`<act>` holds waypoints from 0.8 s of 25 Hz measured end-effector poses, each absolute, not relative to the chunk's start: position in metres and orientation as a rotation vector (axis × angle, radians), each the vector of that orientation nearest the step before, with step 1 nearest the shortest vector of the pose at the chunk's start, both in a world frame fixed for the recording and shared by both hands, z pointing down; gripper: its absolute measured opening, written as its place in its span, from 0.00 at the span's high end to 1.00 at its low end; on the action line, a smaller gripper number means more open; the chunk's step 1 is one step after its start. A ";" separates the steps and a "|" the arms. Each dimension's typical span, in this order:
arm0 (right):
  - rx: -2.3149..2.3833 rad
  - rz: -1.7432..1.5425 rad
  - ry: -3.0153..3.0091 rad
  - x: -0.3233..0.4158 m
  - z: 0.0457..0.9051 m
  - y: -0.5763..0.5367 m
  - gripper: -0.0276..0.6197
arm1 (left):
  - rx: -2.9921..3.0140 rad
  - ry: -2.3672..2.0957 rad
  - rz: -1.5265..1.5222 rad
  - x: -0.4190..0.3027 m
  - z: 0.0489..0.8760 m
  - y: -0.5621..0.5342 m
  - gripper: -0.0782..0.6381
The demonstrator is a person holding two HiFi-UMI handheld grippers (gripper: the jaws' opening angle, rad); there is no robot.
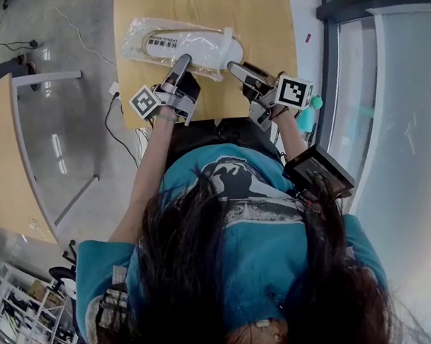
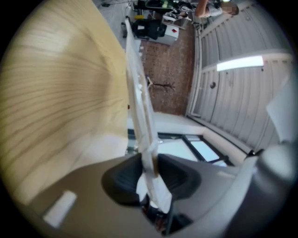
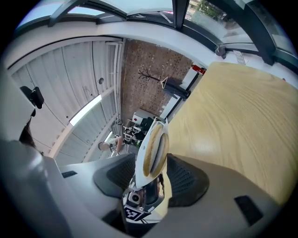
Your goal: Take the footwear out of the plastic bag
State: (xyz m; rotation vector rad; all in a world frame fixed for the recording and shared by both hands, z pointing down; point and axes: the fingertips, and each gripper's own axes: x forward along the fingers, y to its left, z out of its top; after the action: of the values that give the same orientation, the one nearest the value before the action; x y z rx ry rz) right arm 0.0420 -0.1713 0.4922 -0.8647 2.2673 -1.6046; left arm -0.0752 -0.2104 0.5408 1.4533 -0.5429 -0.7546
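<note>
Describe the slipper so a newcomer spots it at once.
On the wooden table, near its front edge, lies a clear plastic bag. The slipper is the white rounded piece poking out of the bag's right end, by the right gripper; unlike the crinkly bag, it's opaque.

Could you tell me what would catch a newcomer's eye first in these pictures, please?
A clear plastic bag holding white footwear lies on the wooden table, near its front edge. The left gripper is shut on the bag's near edge, while the footwear's end stands between the open jaws of the right gripper at the bag's right end.
</note>
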 end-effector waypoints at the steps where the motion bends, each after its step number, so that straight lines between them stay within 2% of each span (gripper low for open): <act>1: -0.873 -1.615 2.257 0.042 0.494 -0.172 0.66 | 1.456 -0.538 -0.756 -0.075 0.539 -0.210 0.75; 6: -1.001 -1.603 2.263 0.048 0.502 -0.173 0.67 | 1.508 -0.560 -0.685 -0.068 0.535 -0.203 0.75; 8: -1.127 -1.558 2.400 0.048 0.507 -0.173 0.71 | 1.521 -0.635 -0.636 -0.068 0.540 -0.202 0.75; 12: -1.436 -1.277 2.785 0.041 0.511 -0.173 0.73 | 1.516 -0.758 -0.599 -0.072 0.550 -0.201 0.72; 16: -1.513 -1.037 2.928 0.031 0.495 -0.175 0.75 | 1.502 -0.767 -0.668 -0.079 0.547 -0.203 0.70; 20: -1.415 -1.219 2.769 0.033 0.491 -0.176 0.80 | 1.499 -0.759 -0.675 -0.083 0.549 -0.203 0.69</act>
State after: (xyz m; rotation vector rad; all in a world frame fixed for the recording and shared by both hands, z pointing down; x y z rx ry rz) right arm 0.0327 -0.1756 0.4910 -1.4145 2.7687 -1.2192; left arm -0.0830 -0.2028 0.5491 1.4993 -0.7594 -0.6753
